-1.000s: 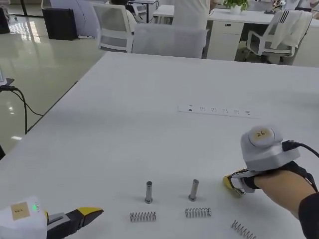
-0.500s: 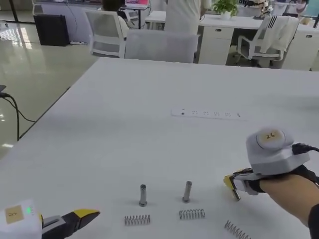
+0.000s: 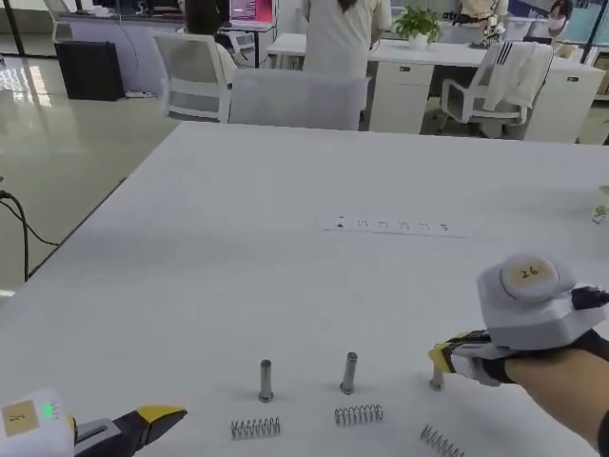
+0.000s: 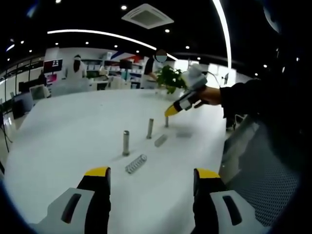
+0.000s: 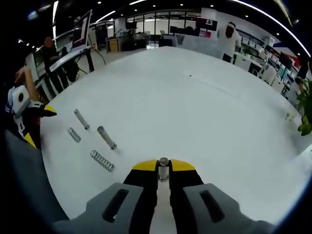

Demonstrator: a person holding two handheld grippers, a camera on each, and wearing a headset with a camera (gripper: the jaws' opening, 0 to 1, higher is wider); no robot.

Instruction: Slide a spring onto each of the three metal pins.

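Here, a broad white worktop (image 3: 238, 238) runs away from me, with a white power strip (image 3: 395, 227) lying flat farther back. Glossy floor (image 3: 57, 162) shows off its left edge. A grey chair (image 3: 295, 100) stands at the far edge, and behind it are office desks and a potted plant (image 3: 417, 21).

My left claw (image 4: 152, 173) hovers low at the near left, its yellow-tipped jaws wide apart with only air between them. To its right the left pin (image 3: 265, 380) stands upright on the worktop, and the left spring (image 3: 255, 428) lies on its side just in front of it, nearer to me. Next over, the middle pin (image 3: 349, 372) also stands upright, with the middle spring (image 3: 359, 415) lying just in front. Neither of these two pins carries a spring.

Farther right, my right claw (image 5: 163, 165) is closed on the top of the right pin (image 3: 437, 380), which stands upright under the yellow tips. The right spring (image 3: 441, 442) lies slanted on the worktop close in front of that claw, apart from it.
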